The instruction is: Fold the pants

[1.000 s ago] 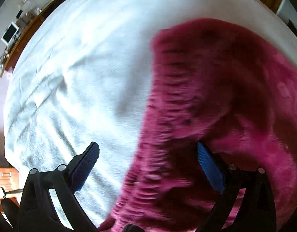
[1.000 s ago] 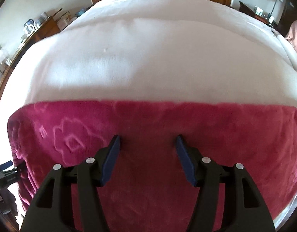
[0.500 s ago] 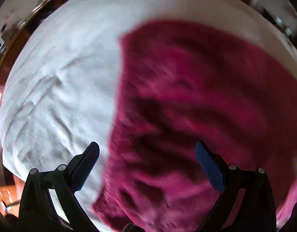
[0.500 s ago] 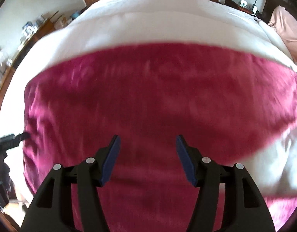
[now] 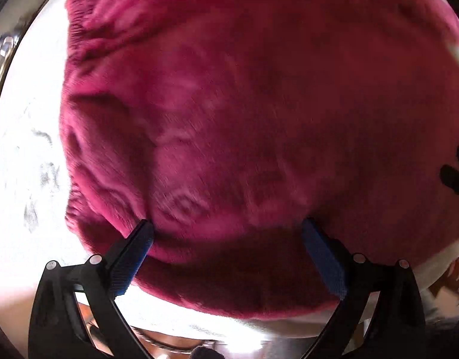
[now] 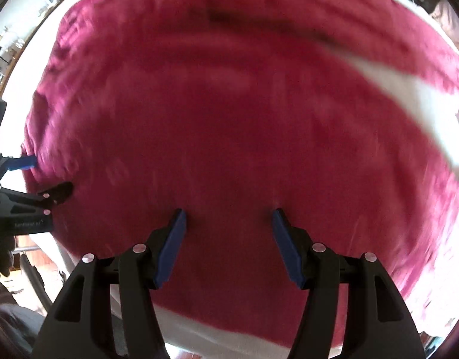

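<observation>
The left gripper [image 5: 226, 230] points down at the bed with its jaws spread wide, the blue pads [image 5: 133, 257] standing well apart. Nothing is pinched between them; the near fold of the pants [image 5: 244, 119] bulges up into the gap, and the left pad's tip looks to touch the fleece, though blur keeps that uncertain.

The right gripper [image 6: 228, 220] also points down, its jaws about half spread, the two blue pads [image 6: 171, 248] apart with only the pants' surface [image 6: 229, 125] showing behind them. The pads grip nothing; whether their tips brush the cloth cannot be told.

The pants are a thick magenta fleece with a faint embossed pattern, spread flat and filling most of both views. They lie on the white bed cover [image 5: 29, 155], which shows as a bright band along the left and lower edges in the left wrist view and as a wedge [image 6: 415, 98] at the right in the right wrist view.

At the left edge of the right wrist view the left gripper [image 6: 42, 176] reaches over the pants' side edge. Furniture with small items [image 6: 8, 56] stands beyond the bed.
</observation>
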`<state>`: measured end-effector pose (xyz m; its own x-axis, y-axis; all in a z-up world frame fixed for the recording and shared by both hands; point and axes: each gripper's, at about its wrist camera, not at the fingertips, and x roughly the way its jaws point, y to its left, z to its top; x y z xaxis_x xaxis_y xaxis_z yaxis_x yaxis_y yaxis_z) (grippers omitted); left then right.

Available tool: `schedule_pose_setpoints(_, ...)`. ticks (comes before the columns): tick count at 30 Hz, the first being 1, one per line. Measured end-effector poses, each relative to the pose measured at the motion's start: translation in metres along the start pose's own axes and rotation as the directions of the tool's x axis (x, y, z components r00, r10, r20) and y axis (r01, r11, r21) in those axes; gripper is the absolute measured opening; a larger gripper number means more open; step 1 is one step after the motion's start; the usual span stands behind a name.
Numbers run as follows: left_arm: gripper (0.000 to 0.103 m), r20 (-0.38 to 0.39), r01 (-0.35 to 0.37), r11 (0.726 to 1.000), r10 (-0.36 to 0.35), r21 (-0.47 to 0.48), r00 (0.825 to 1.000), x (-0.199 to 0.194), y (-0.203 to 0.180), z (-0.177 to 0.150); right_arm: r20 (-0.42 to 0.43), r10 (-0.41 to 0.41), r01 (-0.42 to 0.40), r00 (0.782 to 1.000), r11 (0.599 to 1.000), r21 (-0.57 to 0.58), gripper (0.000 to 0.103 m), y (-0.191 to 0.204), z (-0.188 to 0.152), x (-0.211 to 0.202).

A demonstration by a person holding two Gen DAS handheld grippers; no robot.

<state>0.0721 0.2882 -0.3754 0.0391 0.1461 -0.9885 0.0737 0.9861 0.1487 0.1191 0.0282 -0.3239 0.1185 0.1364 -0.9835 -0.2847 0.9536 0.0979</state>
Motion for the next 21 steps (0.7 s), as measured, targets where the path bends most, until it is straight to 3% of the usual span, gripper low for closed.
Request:
schedule_pose_setpoints(6, 0.098, -0.030, 0.021, 0.999, -0.022, -0.051, 0.999, 0.017, 0.004, -0.025, -0.054, 0.018, -0.019, 0.998, 1.000, -0.024, 0.064, -0.003, -0.049, 0.009)
schedule_pose_setpoints(10, 0.098, -0.022, 0.004, 1.000, -0.004, -0.025, 1.000, 0.026, 0.004, -0.048, -0.066, 0.068, -0.069, 0.996, 0.998, -0.015, 0.064, -0.013, -0.070, -0.002)
schedule_pose_setpoints(16, 0.098, -0.025, -0.026, 0.997, 0.024, -0.067, 0.999, 0.024, 0.023, -0.073, -0.008, 0.059, -0.059, 0.998, 0.997, 0.040, 0.064, -0.055, -0.090, -0.038)
schedule_pose_setpoints(21, 0.098, 0.013, -0.044, 0.995, 0.045, -0.088, 0.999, -0.008, 0.017, -0.057, 0.046, 0.006, -0.012, 0.999, 0.991, 0.131, 0.064, -0.106, -0.080, -0.063)
